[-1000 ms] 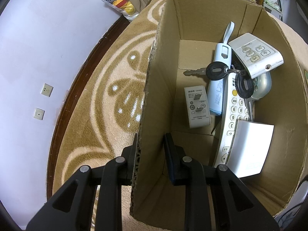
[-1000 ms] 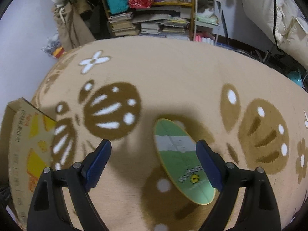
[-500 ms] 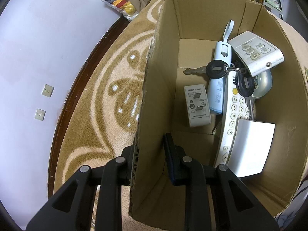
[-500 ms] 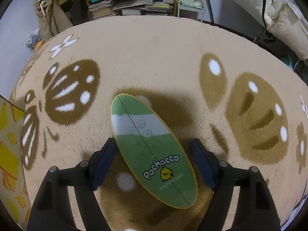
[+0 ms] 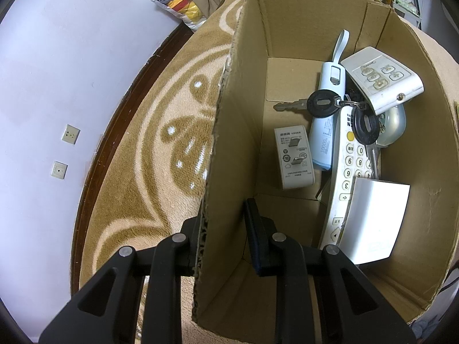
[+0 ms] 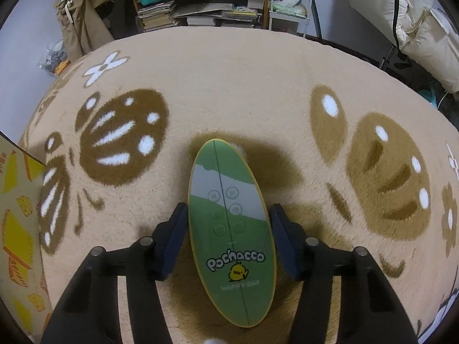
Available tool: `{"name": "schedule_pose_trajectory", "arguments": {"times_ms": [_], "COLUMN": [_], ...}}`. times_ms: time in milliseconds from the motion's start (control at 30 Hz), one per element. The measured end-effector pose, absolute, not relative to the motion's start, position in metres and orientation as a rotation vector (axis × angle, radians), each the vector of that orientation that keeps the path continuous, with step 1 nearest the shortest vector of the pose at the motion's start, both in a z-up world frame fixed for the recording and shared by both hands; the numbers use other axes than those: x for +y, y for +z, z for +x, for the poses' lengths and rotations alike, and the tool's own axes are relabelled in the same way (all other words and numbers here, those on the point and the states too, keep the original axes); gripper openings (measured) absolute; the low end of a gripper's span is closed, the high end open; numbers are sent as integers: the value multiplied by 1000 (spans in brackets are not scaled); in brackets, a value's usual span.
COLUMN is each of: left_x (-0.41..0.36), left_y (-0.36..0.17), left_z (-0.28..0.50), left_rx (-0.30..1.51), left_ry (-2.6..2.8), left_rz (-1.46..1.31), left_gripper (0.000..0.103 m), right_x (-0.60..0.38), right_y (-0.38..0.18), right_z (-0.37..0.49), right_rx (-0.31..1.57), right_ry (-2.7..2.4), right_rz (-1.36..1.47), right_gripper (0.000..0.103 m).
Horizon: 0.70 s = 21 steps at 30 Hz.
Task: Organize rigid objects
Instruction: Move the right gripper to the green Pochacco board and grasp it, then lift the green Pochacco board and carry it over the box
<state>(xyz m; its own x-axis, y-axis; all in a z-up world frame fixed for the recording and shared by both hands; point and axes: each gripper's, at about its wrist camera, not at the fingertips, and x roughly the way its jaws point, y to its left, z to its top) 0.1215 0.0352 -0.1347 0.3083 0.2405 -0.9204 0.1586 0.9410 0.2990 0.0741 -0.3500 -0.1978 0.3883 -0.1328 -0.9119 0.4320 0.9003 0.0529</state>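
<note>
Right gripper (image 6: 228,239) straddles the green oval plastic remote (image 6: 231,229) flat on the beige carpet (image 6: 243,86); jaws have just been closing, not yet pinching. Centre it, squeeze evenly. Left gripper (image 5: 222,236) is clamped on the brown cardboard box (image 5: 226,143) wall.

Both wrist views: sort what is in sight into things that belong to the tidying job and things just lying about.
Part of the job:
- cardboard box, its wall clamped by the left gripper
- green oval remote between the closing jaws of the right gripper
- keys, white remote, charger in the box

Lying about:
- stacked books
- snack bag
- rug
</note>
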Motion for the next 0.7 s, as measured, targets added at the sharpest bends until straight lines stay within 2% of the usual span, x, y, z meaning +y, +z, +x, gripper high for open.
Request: {"name": "schedule_pose_trajectory", "arguments": {"times_ms": [700], "left_x": [36], "left_y": [-135], "left_z": [121], "left_rx": [1265], "left_ry": [55], "left_rz": [373], "left_gripper": [23], "right_x": [-309], "right_y": [-149], "right_z": [82], "right_rx": [996], "right_ry": [-262], "right_rz": [282], "right_gripper": [61]}}
